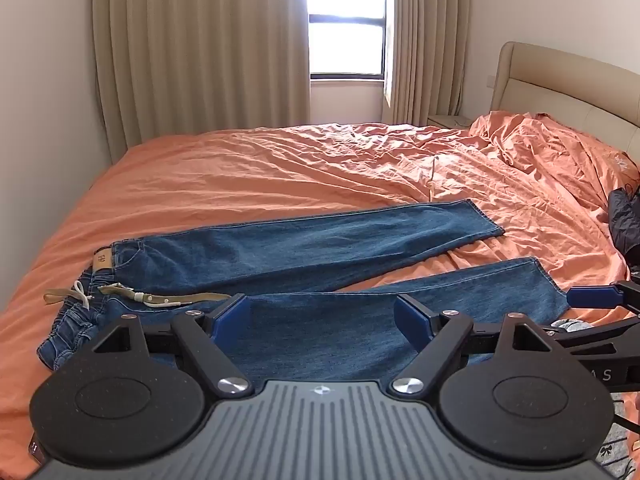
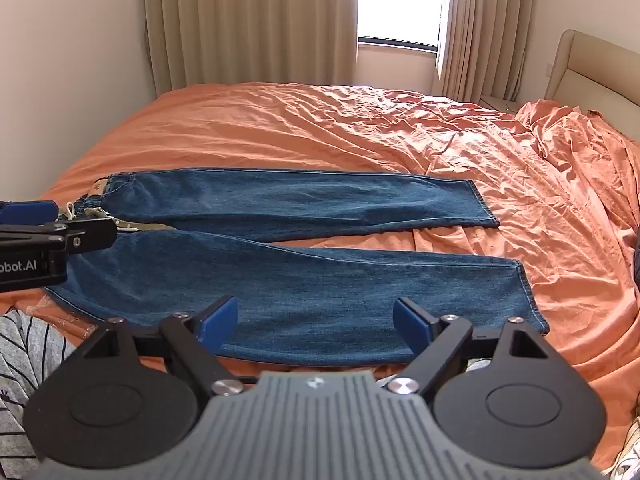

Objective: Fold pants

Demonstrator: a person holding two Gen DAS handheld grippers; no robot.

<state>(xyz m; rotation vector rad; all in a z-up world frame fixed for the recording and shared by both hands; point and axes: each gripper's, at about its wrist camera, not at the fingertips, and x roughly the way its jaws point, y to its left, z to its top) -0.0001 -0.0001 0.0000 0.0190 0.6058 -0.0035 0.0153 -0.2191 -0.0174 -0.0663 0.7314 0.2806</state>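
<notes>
Blue jeans (image 1: 320, 248) lie flat on the orange bed, waist to the left, both legs spread apart toward the right; they also show in the right wrist view (image 2: 304, 280). A khaki belt (image 1: 160, 298) and white drawstring lie at the waist. My left gripper (image 1: 322, 316) is open and empty, hovering over the near leg close to the waist. My right gripper (image 2: 316, 318) is open and empty, above the near leg toward its hem. The right gripper's blue finger (image 1: 592, 296) shows at the right edge of the left wrist view.
The orange sheet (image 1: 280, 168) is wrinkled, bunched at the right by a beige headboard (image 1: 568, 80). A dark item (image 1: 624, 216) lies at the bed's right edge. Beige curtains (image 1: 200, 40) and a window stand behind. A striped garment (image 2: 24, 352) is at the near left.
</notes>
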